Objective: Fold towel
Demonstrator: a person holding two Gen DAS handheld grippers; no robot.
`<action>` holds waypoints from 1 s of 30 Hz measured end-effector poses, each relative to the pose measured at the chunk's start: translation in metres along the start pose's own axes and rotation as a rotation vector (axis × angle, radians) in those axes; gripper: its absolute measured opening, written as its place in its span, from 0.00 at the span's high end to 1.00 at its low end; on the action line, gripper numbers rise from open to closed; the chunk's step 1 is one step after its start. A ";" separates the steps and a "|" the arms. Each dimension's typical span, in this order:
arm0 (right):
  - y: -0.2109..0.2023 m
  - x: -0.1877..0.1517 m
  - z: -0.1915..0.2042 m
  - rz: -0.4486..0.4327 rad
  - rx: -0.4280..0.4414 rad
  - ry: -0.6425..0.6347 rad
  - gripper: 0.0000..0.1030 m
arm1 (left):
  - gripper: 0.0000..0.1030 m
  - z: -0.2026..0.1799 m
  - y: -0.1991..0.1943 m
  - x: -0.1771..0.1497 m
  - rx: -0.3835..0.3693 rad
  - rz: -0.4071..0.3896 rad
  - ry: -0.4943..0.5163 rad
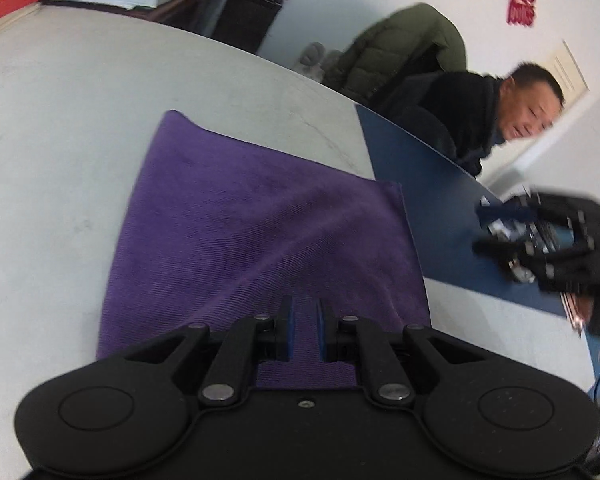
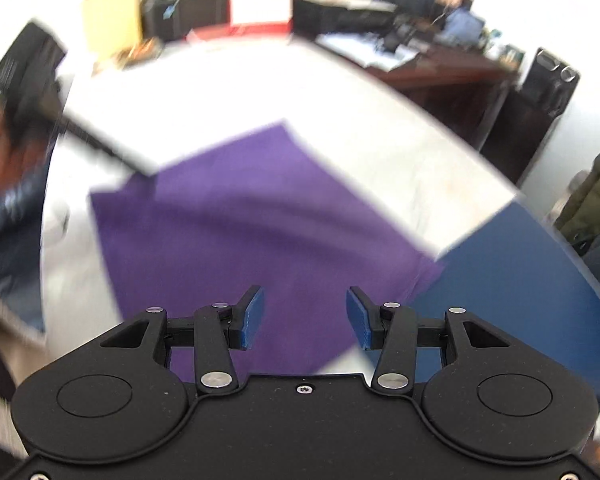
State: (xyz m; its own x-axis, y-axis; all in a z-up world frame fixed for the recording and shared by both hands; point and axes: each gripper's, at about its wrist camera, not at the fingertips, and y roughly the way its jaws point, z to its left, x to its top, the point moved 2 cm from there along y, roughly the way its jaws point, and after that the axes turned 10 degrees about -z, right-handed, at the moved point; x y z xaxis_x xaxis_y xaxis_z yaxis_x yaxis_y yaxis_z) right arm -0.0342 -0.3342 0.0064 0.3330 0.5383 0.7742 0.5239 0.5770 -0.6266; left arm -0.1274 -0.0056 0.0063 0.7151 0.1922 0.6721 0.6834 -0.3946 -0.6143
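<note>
A purple towel (image 1: pixel 236 216) lies on a white table (image 1: pixel 60 120). My left gripper (image 1: pixel 304 330) is shut on the towel's near edge, with the cloth pinched between its blue pads and drawn into a ridge. In the right wrist view the towel (image 2: pixel 260 216) lies spread below my right gripper (image 2: pixel 305 316), which is open and empty above the towel's near corner. The right gripper (image 1: pixel 548 236) also shows, blurred, at the right of the left wrist view. The left gripper (image 2: pixel 32 80) shows blurred at the upper left of the right wrist view.
A blue mat (image 1: pixel 440 220) lies on the table to the right of the towel, also seen in the right wrist view (image 2: pixel 520 280). A man in black (image 1: pixel 500 116) sits beyond the table's far edge. Desks with clutter (image 2: pixel 420 40) stand behind.
</note>
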 end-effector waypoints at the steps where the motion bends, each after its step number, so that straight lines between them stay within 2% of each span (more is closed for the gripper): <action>1: 0.013 0.014 0.000 -0.013 0.001 -0.018 0.51 | 0.91 -0.006 0.008 -0.005 -0.020 0.018 0.036; 3: 0.040 0.037 0.004 -0.034 0.015 -0.063 0.51 | 0.91 -0.015 0.020 -0.014 -0.047 0.047 0.096; 7: 0.120 0.081 0.023 -0.082 0.089 -0.173 0.51 | 0.91 -0.031 0.043 -0.036 -0.040 0.104 0.205; 12: 0.208 0.098 0.046 -0.033 0.134 -0.302 0.53 | 0.91 -0.033 0.055 -0.053 -0.031 0.112 0.217; 21: 0.269 0.085 0.079 0.078 0.183 -0.534 0.54 | 0.91 -0.021 0.061 -0.056 -0.068 0.097 0.166; 30: 0.292 0.092 0.072 0.076 0.168 -0.569 0.52 | 0.91 -0.021 0.058 -0.052 -0.058 0.093 0.174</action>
State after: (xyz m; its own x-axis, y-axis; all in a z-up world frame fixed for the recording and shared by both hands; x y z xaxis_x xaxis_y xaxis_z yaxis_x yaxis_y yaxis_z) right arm 0.0931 -0.0720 -0.1121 -0.1320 0.7998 0.5855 0.3689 0.5879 -0.7199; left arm -0.1277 -0.0578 -0.0555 0.7353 -0.0035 0.6778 0.6021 -0.4558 -0.6555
